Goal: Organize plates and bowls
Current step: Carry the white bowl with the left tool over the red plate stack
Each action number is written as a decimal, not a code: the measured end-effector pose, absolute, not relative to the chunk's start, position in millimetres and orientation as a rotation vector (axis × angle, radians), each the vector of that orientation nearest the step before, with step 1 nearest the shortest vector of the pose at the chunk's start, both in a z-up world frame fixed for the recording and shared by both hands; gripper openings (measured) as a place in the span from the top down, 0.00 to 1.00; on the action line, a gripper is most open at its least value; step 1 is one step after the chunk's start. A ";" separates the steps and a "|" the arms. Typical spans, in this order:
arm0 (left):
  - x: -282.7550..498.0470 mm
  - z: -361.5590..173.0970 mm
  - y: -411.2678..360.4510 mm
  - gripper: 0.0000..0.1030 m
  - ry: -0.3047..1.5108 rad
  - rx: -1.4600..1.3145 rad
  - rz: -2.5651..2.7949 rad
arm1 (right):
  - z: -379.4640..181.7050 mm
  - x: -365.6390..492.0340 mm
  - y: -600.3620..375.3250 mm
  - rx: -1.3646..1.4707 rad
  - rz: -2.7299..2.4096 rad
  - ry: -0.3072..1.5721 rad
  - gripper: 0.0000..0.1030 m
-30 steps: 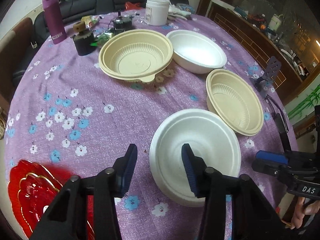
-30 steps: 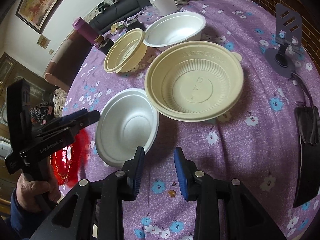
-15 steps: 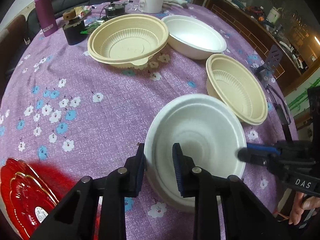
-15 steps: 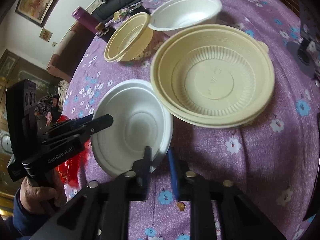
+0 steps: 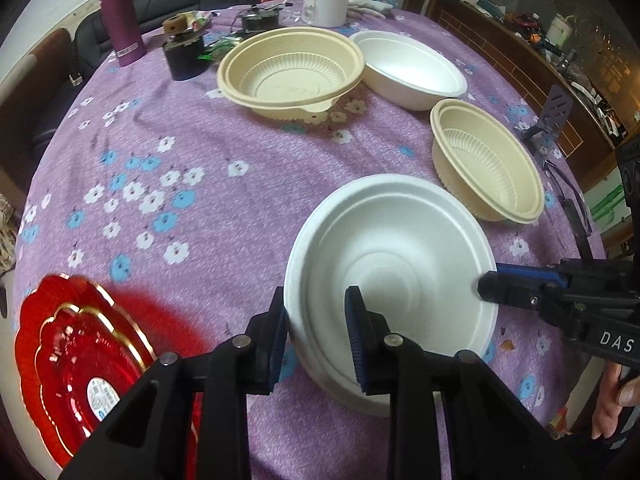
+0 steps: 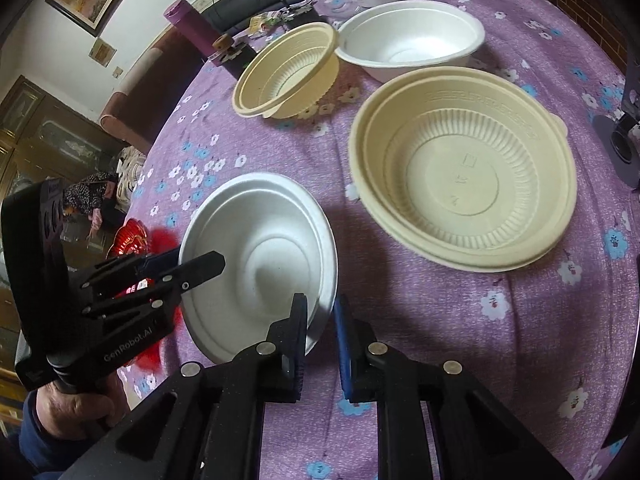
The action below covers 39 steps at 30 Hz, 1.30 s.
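A white foam bowl [image 5: 394, 276] [image 6: 260, 264] sits near the table's front edge and is held from two sides. My left gripper [image 5: 316, 336] is shut on its near-left rim. My right gripper [image 6: 320, 336] is shut on the opposite rim, and it also shows in the left wrist view [image 5: 520, 288]. A large beige bowl [image 5: 292, 70] [image 6: 248, 68], a second white foam bowl [image 5: 408, 68] [image 6: 408, 40] and another beige bowl [image 5: 488, 164] [image 6: 460, 168] stand farther on the purple flowered tablecloth [image 5: 200, 160].
A red glass plate [image 5: 76, 360] lies at the table's near-left edge. A purple flask [image 5: 120, 16], a dark jar [image 5: 184, 56], a white tub [image 5: 326, 0] and clutter stand at the far side. A phone stand [image 5: 552, 116] and glasses [image 5: 572, 204] lie at the right.
Both grippers moved in from open to closed on opposite rims of the white foam bowl. The bowl now looks slightly tilted up between them.
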<state>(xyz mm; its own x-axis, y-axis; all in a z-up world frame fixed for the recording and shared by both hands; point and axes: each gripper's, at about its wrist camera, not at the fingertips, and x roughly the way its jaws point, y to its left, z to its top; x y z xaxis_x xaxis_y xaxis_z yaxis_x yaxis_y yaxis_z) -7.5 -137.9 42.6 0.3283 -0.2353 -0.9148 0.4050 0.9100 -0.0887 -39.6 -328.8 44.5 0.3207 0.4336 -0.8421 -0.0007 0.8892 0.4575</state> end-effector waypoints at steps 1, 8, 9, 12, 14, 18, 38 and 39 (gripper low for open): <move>-9.5 43.7 -135.8 0.75 1.162 0.165 -0.416 | 44.6 -39.6 -326.4 0.409 0.300 1.220 0.86; -18.9 50.8 -126.9 0.75 1.147 0.161 -0.391 | 49.6 -46.3 -314.7 0.388 0.326 1.211 0.86; -20.3 52.5 -125.8 0.75 1.143 0.162 -0.389 | 50.3 -46.8 -313.6 0.387 0.329 1.211 0.86; -23.4 57.5 -123.4 0.74 1.133 0.158 -0.380 | 54.6 -49.1 -310.7 0.386 0.344 1.208 0.86; -25.5 61.7 -121.3 0.74 1.124 0.156 -0.374 | 57.6 -50.2 -308.0 0.377 0.352 1.206 0.86; -29.3 71.5 -114.5 0.74 1.101 0.144 -0.354 | 64.4 -50.9 -303.5 0.371 0.366 1.200 0.86; -51.3 108.1 -48.2 0.71 1.021 0.052 -0.229 | 89.0 -45.4 -239.9 0.296 0.515 1.193 0.84; -52.4 108.6 -45.0 0.71 1.019 0.049 -0.223 | 89.2 -45.7 -236.8 0.293 0.520 1.193 0.84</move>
<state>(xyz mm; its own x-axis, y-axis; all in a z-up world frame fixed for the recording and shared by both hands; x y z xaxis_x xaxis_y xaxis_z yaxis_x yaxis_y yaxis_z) -52.4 -45.0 108.6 0.5034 -0.1618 -0.8488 0.2073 0.9762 -0.0631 -45.7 -236.8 89.2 0.2712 0.5294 -0.8039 -0.2290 0.8467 0.4803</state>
